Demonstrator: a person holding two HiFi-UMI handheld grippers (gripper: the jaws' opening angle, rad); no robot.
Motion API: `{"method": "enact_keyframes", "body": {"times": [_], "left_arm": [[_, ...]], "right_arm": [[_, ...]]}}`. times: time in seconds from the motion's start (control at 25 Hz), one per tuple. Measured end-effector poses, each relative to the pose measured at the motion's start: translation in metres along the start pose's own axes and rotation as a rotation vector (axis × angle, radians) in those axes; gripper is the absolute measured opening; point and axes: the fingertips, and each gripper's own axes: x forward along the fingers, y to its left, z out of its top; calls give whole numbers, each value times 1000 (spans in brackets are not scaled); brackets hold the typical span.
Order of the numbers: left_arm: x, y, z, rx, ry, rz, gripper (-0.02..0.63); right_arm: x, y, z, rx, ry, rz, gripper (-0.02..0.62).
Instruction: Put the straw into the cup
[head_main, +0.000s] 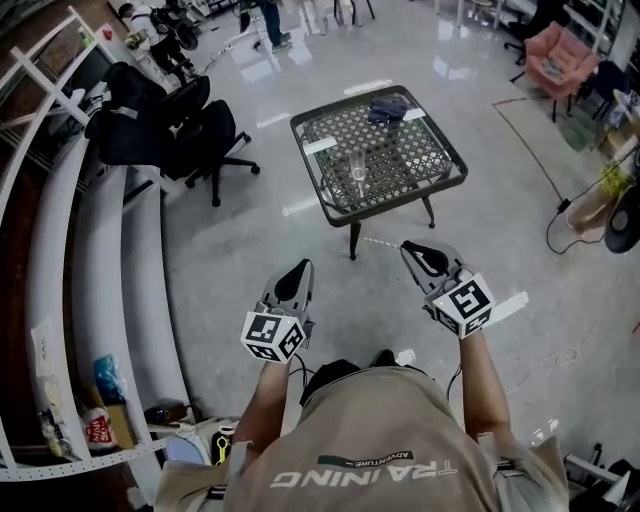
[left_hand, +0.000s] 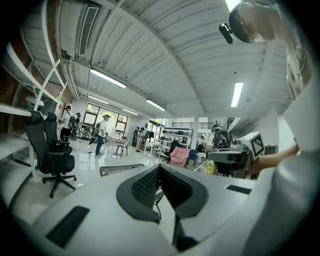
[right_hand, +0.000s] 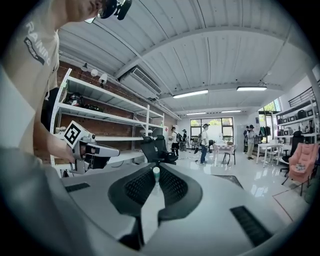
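A clear cup (head_main: 358, 172) stands upright near the middle of a small black mesh-top table (head_main: 440, 185), a few steps ahead of me on the glossy floor. My right gripper (head_main: 408, 246) is shut on a thin white straw (head_main: 380, 241), which pokes out past its tips toward the left. In the right gripper view the straw (right_hand: 155, 173) sits pinched between the jaws, its pale green end showing. My left gripper (head_main: 304, 265) is shut with nothing in it; in its own view its jaws (left_hand: 160, 167) meet at the tips. Both grippers are held level, well short of the table.
A dark blue item (head_main: 388, 108) and two white strips lie on the table's far side. Black office chairs (head_main: 190, 130) stand to the left of it, beside long white shelves (head_main: 95, 260). A pink armchair (head_main: 555, 55) and floor cables (head_main: 585, 205) are at the right. People stand far off.
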Motion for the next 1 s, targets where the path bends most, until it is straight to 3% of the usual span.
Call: {"method": "enact_keyframes", "body": {"times": [0.28, 1.0], "left_arm": [[27, 27, 3, -3, 13, -25, 17], [120, 133, 39, 31, 18, -174, 17]], "right_arm": [[34, -11, -7, 29, 32, 9, 35], [146, -62, 17, 27, 31, -111, 35]]}}
